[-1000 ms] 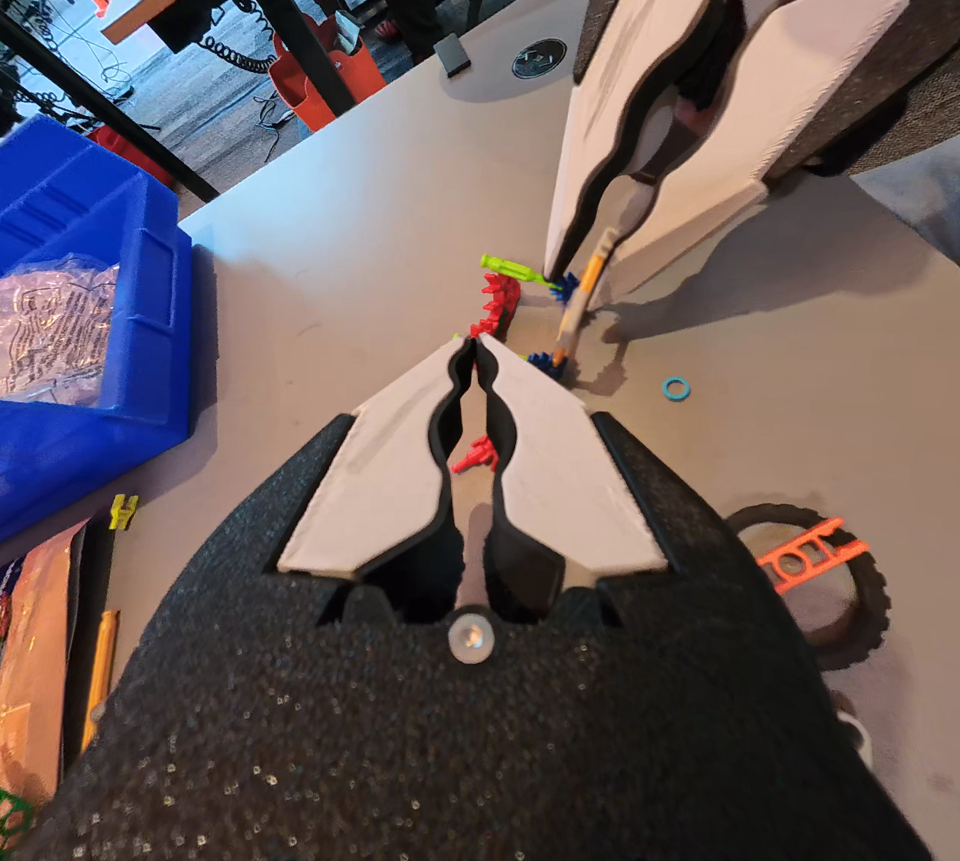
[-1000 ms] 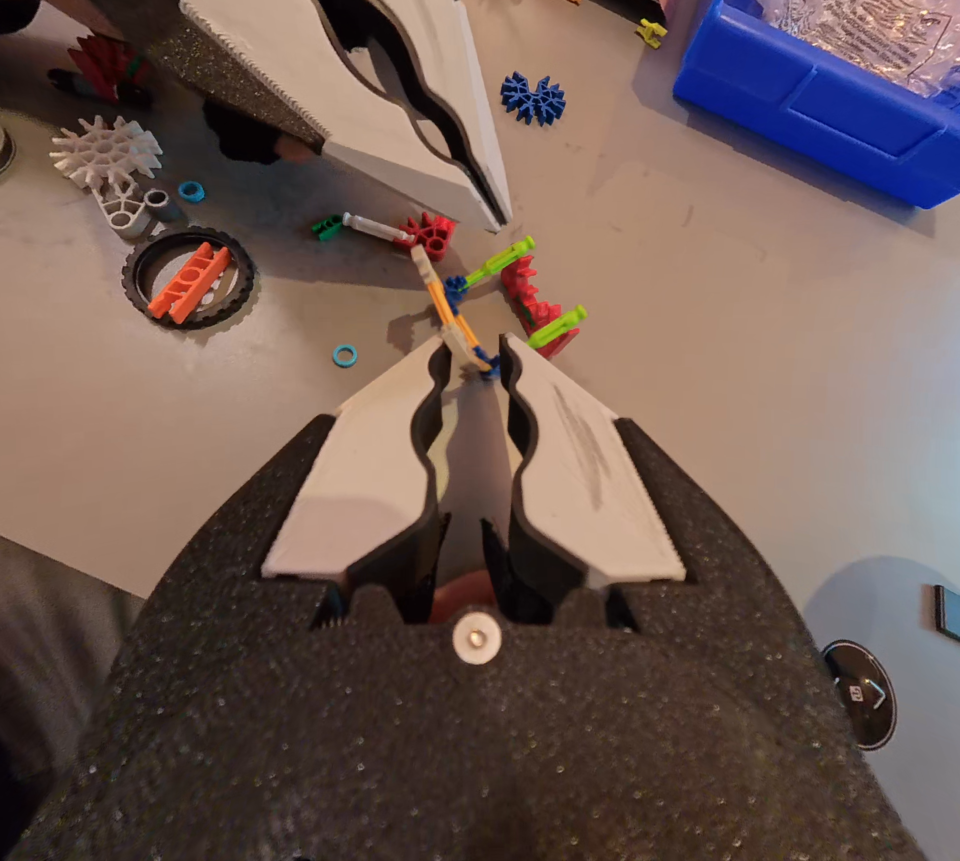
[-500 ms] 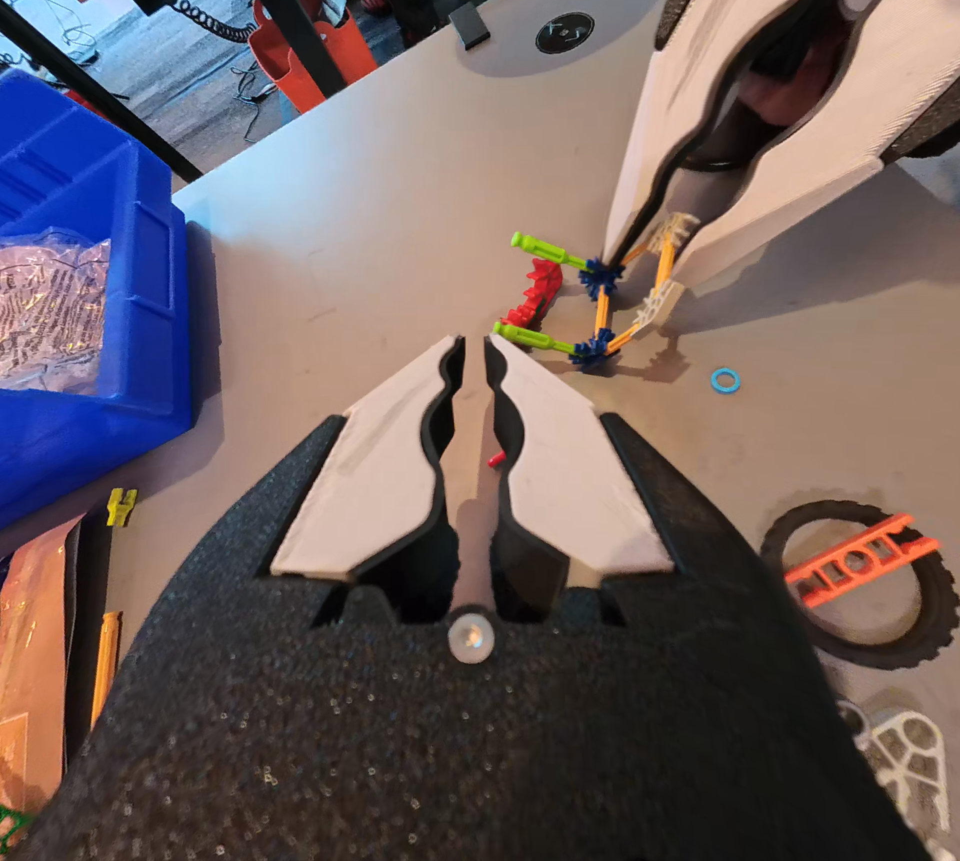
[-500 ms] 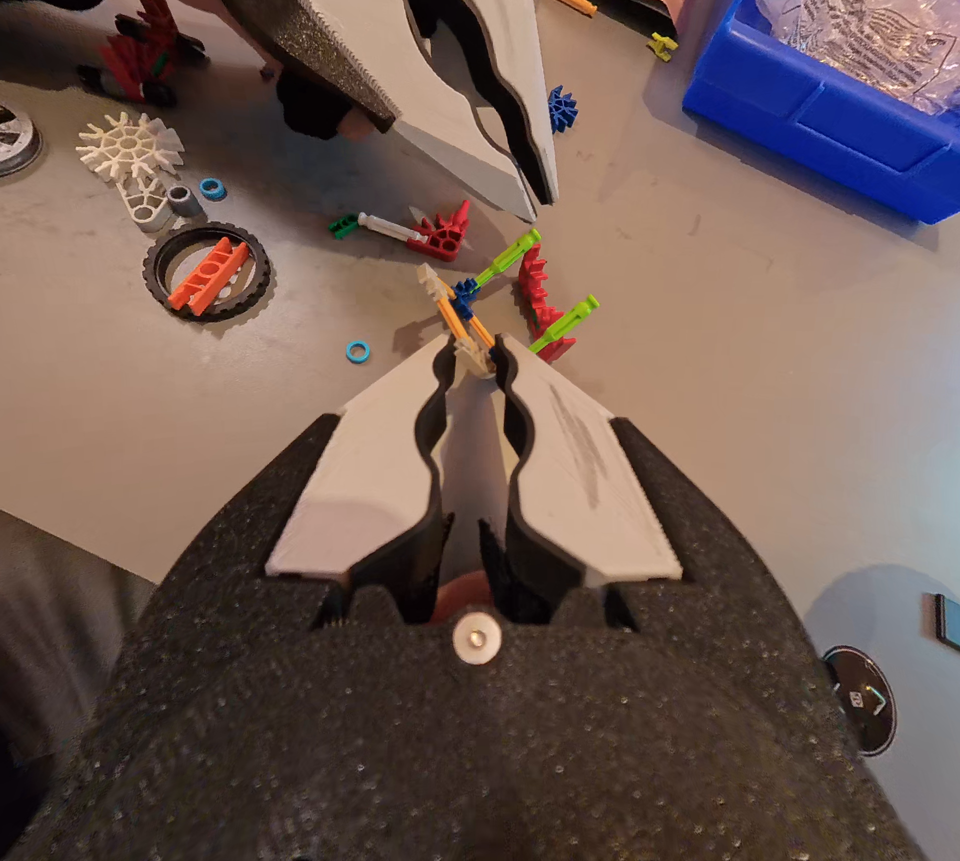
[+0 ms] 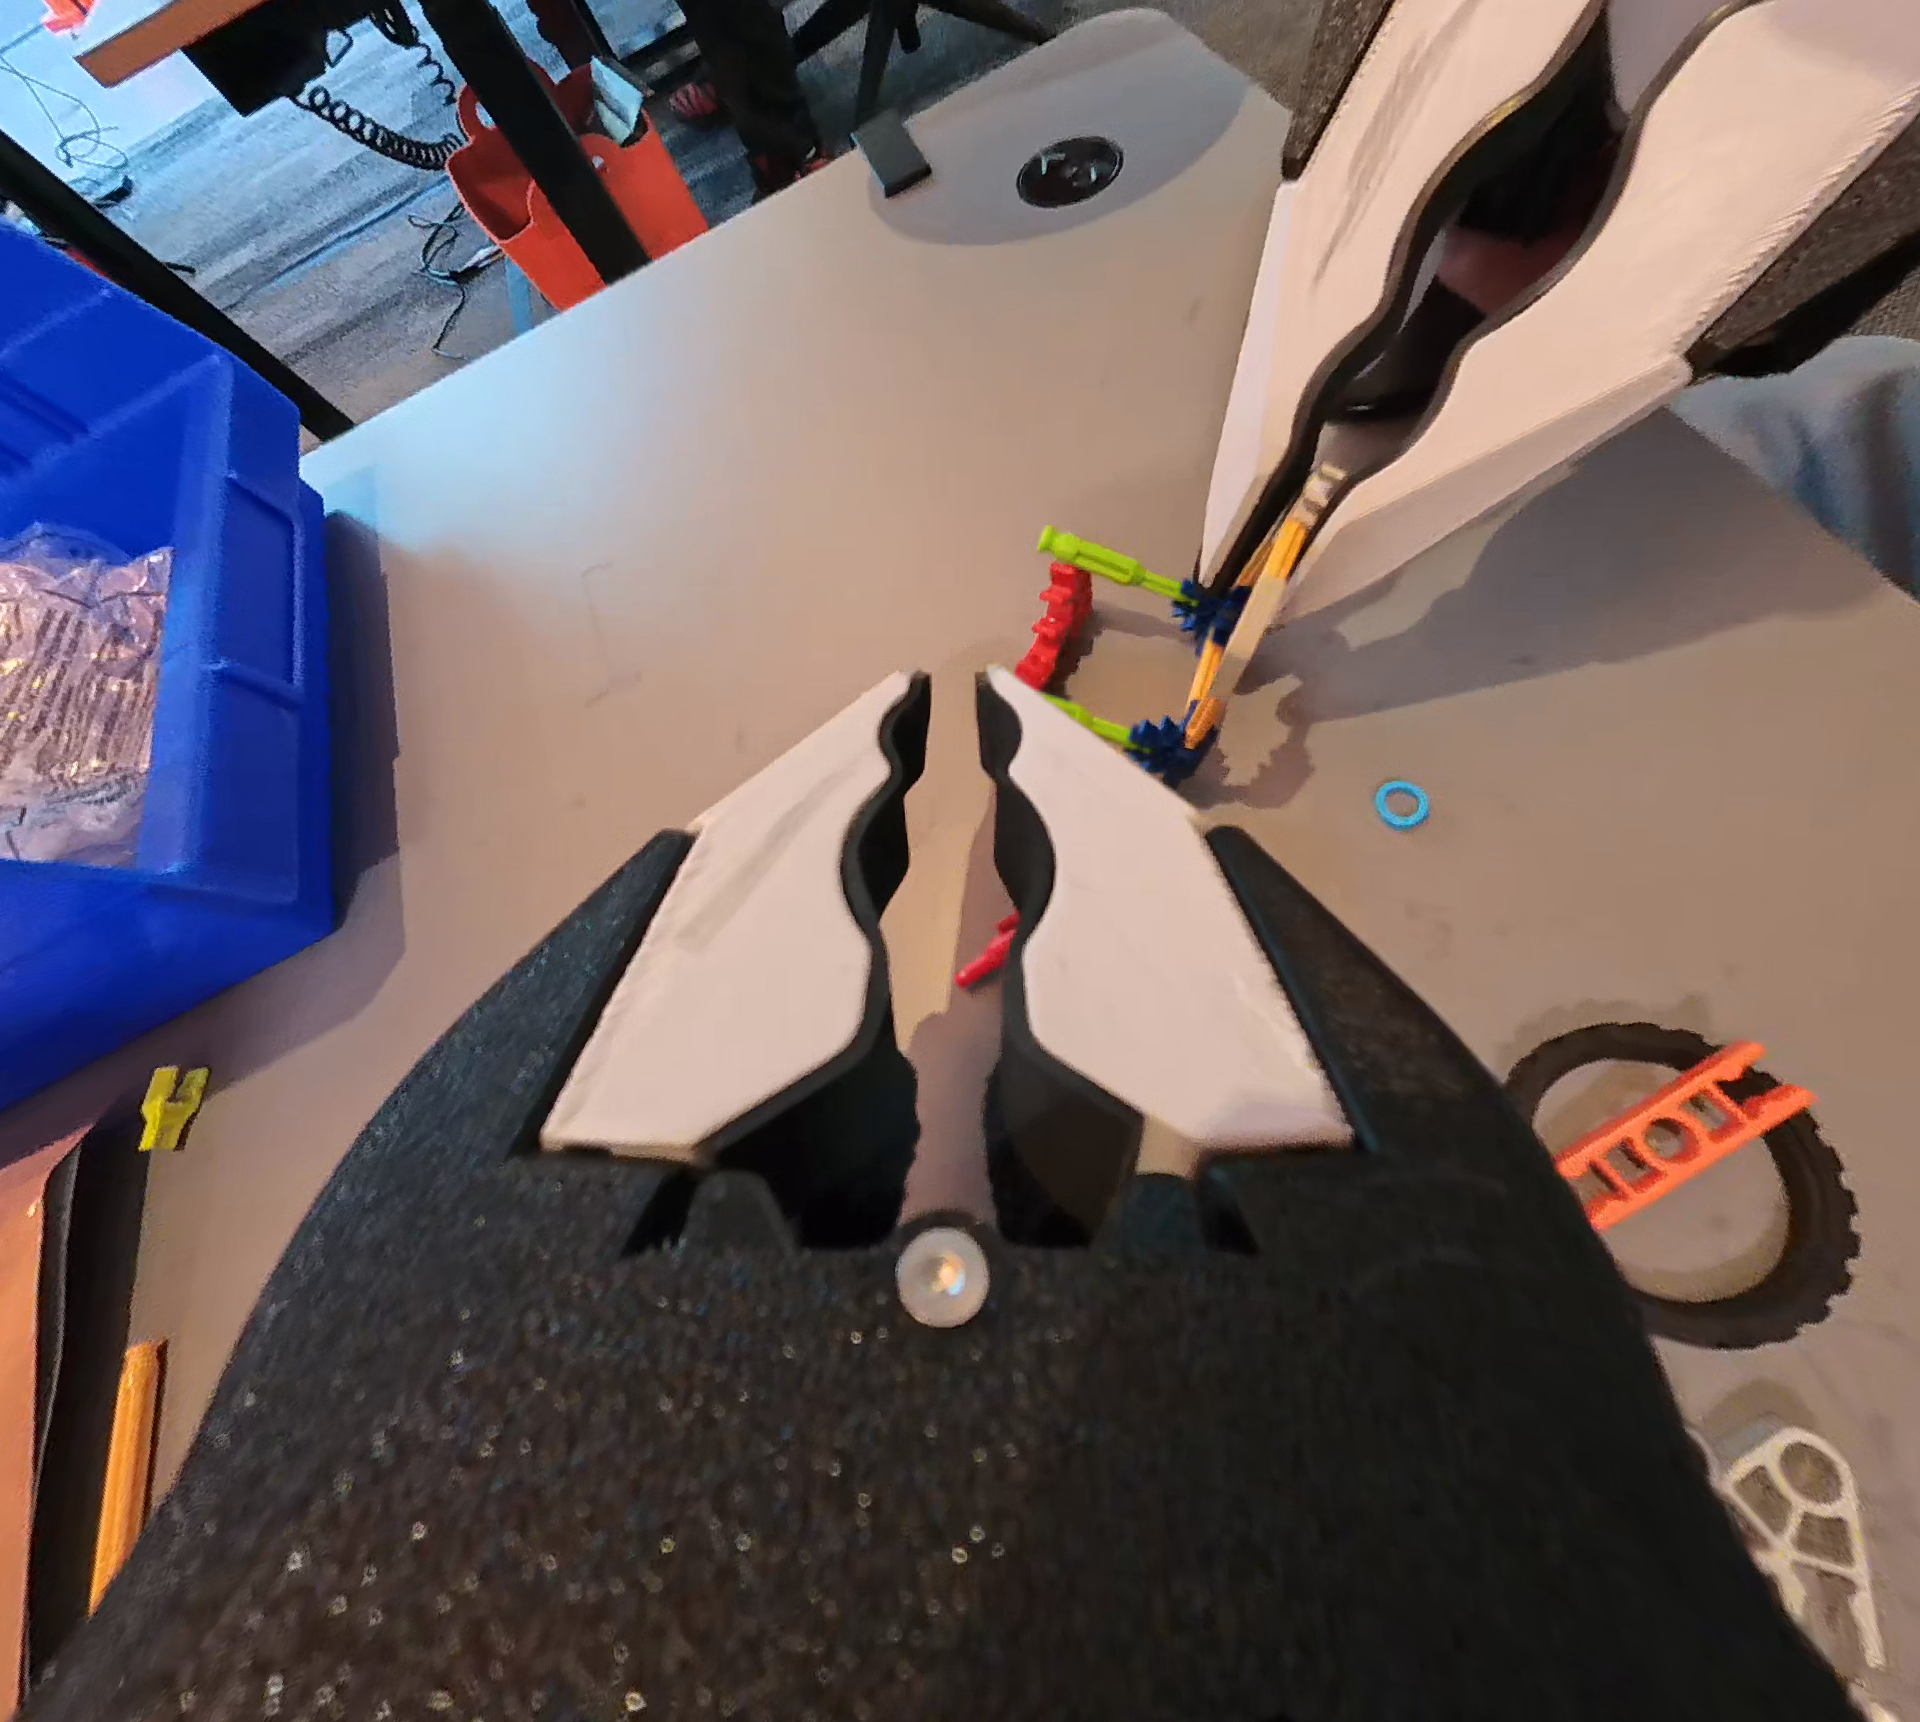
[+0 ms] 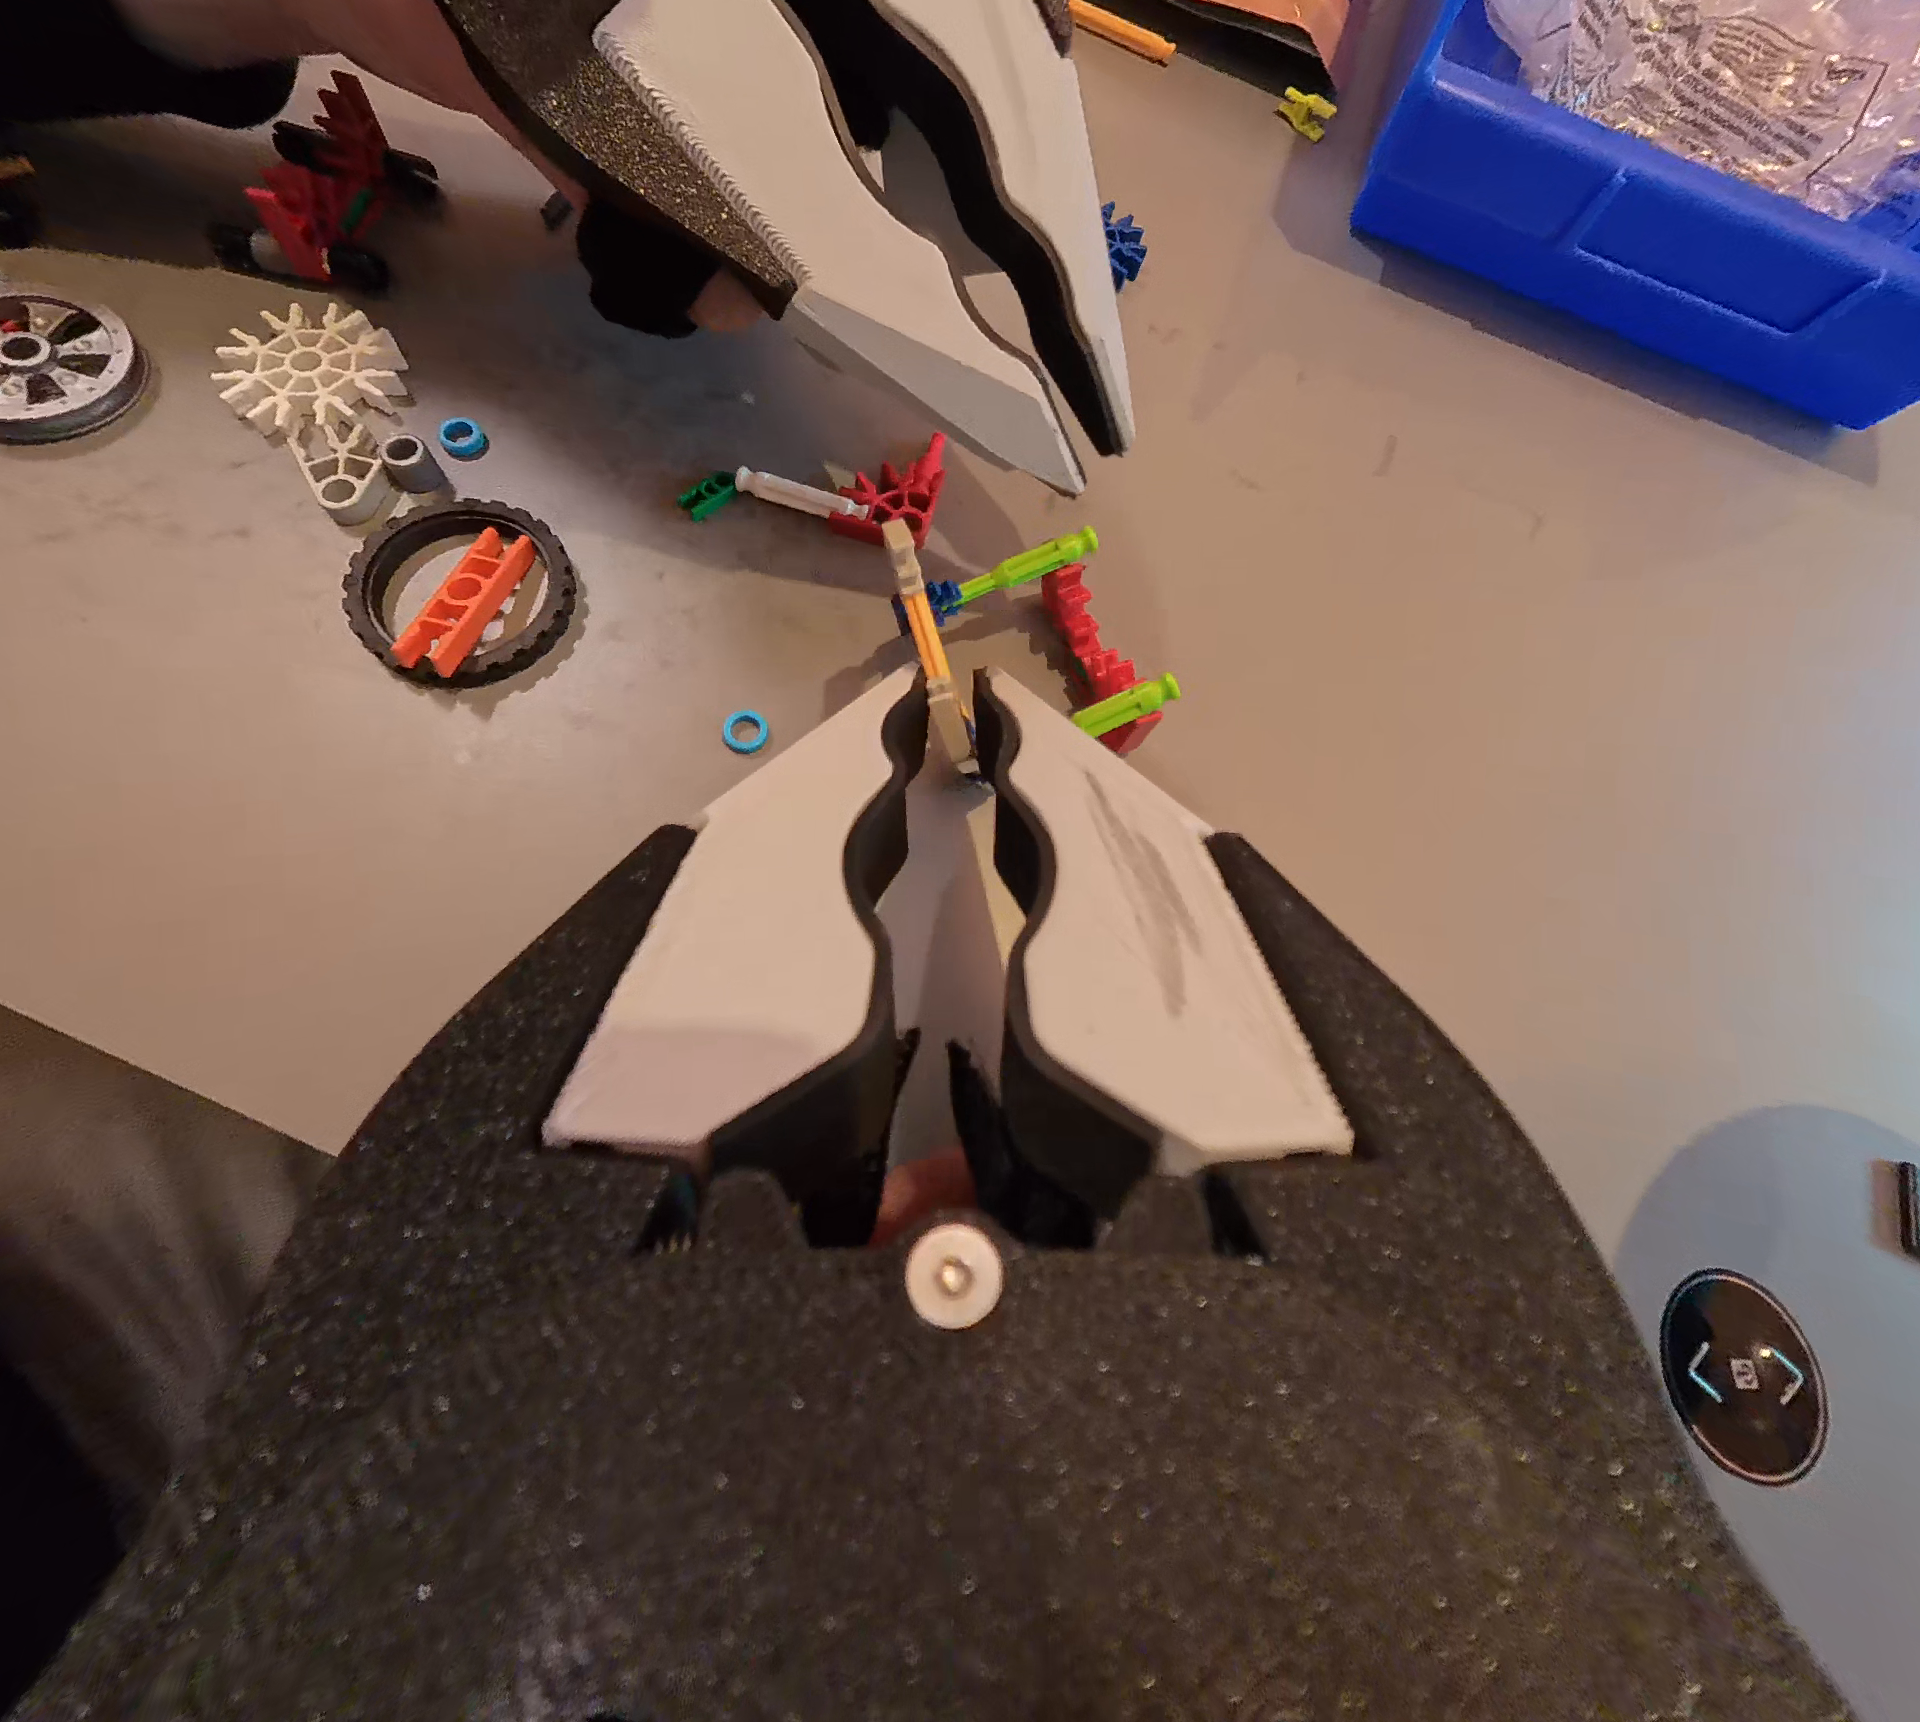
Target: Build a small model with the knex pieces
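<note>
A small toy assembly [image 6: 920,623] of orange rods, blue connectors, green rods and a red toothed piece [image 6: 1086,633] rests on the grey table [image 6: 1351,737]. My right gripper [image 6: 951,685] is shut on its near end, on a pale connector and an orange rod. In the left wrist view the right gripper [image 5: 1257,571] comes down from the top right onto the assembly [image 5: 1205,696]. My left gripper [image 5: 951,685] is shut but for a narrow slit and holds nothing. It hovers just left of the assembly, with a small red piece [image 5: 987,960] on the table under it.
A blue bin [image 5: 156,841] holding a plastic bag stands at the left. A black tyre [image 6: 364,592] with an orange ladder piece, a blue ring [image 6: 745,730], a white snowflake connector [image 6: 307,368] and a red-white-green rod piece [image 6: 821,498] lie nearby. A person's hand holds the left gripper. The gap from one gripper's tips to the other's is roughly 5 cm. Between my left fingertips and the small red piece [image 5: 987,960] there is roughly 6 cm. It turns up in the right wrist view [image 6: 929,451] as well.
The right gripper has twisted the assembly, which showed flat half a second ago and now shows edge-on. The left jaws have parted slightly, and the left gripper stays beside the assembly.
</note>
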